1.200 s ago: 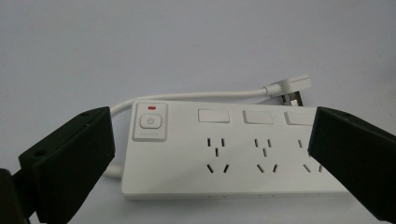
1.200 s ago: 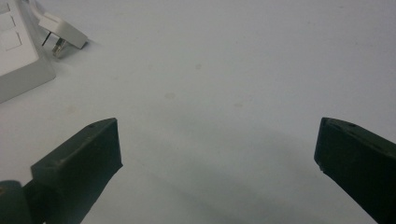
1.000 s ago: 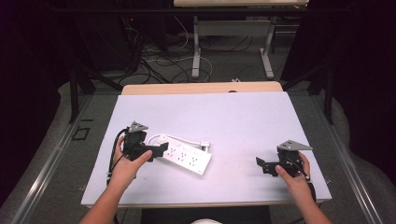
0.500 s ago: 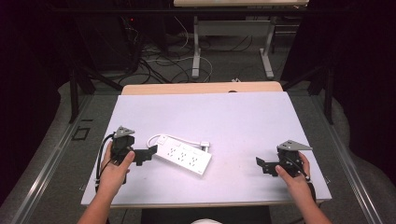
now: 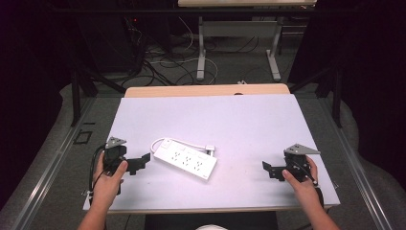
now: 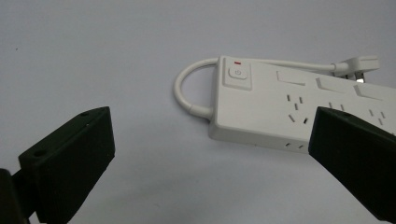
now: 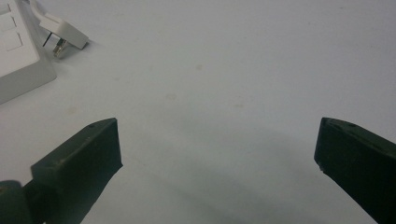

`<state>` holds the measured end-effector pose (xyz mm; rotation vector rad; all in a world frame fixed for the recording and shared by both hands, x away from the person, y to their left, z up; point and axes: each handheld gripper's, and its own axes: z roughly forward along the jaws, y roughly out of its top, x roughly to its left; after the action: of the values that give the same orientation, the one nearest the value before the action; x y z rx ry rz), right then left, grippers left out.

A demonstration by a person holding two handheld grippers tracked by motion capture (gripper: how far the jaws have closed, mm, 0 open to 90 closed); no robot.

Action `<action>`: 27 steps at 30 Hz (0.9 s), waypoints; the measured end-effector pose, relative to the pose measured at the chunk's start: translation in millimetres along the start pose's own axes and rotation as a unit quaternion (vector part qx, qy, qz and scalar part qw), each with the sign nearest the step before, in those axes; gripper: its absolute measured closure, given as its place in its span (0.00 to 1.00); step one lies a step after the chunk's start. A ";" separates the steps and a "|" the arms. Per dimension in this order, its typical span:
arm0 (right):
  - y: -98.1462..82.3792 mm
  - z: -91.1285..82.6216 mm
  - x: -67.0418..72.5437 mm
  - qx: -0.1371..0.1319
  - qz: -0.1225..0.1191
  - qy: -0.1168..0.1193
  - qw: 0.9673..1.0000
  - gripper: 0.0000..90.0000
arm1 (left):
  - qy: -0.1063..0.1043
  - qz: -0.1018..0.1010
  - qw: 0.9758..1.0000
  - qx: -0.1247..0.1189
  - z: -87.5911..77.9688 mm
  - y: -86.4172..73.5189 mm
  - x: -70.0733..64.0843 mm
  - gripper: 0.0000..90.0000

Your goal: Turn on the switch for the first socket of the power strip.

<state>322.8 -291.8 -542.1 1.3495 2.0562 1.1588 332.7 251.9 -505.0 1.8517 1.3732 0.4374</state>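
table (image 5: 249,120): big rectangular top, smooth matte pale lilac-white surface, bare light-wood strip showing along far edge; faint specks on surface in right gripper view
floor (image 5: 62,158): grey, dull, with a tangle of dark and white cables behind the table
power strip (image 5: 185,158): white glossy plastic, long flat rectangular block, lies flat and angled on the table left of centre, well toward the near edge; several socket faces in a row, square rocker button with small red mark at its left end (image 6: 237,77)
cord (image 6: 187,91): white, round, smooth; loops out of the strip's left end, runs along its far side
plug (image 5: 209,149): white, small, angular; lies on table just beside strip's far long edge; metal prongs visible in right gripper view (image 7: 63,35)
left gripper (image 5: 138,164): black matte, blocky, grey three-cornered plate on top; held in left hand (image 5: 107,179) near table's left edge, near the strip but apart from it; jaws spread wide, nothing between them but bare table
right gripper (image 5: 269,170): same black matte build, grey plate; held in right hand (image 5: 299,179) at table's right near corner, well apart from strip; jaws wide apart, nothing held
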 end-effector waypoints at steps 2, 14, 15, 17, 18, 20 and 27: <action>-0.1 0.1 -0.1 0.000 -0.001 0.000 1.000 0.00 | 0.003 -0.002 1.000 0.002 1.0 -3.5 3.5 0.00; -0.1 0.1 -0.5 0.000 -0.002 -0.001 1.000 0.00 | 0.026 -0.019 0.999 0.003 5.1 -19.2 20.7 0.00; -0.1 -0.2 -0.9 0.001 -0.002 -0.003 1.000 0.00 | 0.027 -0.023 0.999 0.000 5.9 -20.3 21.0 0.00; -0.2 -0.1 -0.9 0.001 -0.001 -0.002 1.000 0.00 | 0.030 -0.023 0.999 -0.001 6.5 -22.3 23.1 0.00; -0.1 -0.3 -0.7 0.001 0.000 -0.002 1.000 0.00 | 0.032 -0.022 0.999 0.002 6.3 -23.0 24.4 0.00; -0.1 -0.4 -1.0 0.000 -0.001 -0.001 1.000 0.00 | 0.037 -0.024 0.999 -0.004 7.0 -25.2 25.8 0.00; -0.3 -0.7 -2.2 0.001 -0.002 -0.003 1.000 0.00 | 0.043 -0.034 0.998 -0.004 6.5 -30.8 31.7 0.00</action>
<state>323.1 -294.0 -542.1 1.3465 2.0552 1.1505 328.3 282.2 -537.5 1.7931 1.4849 0.4926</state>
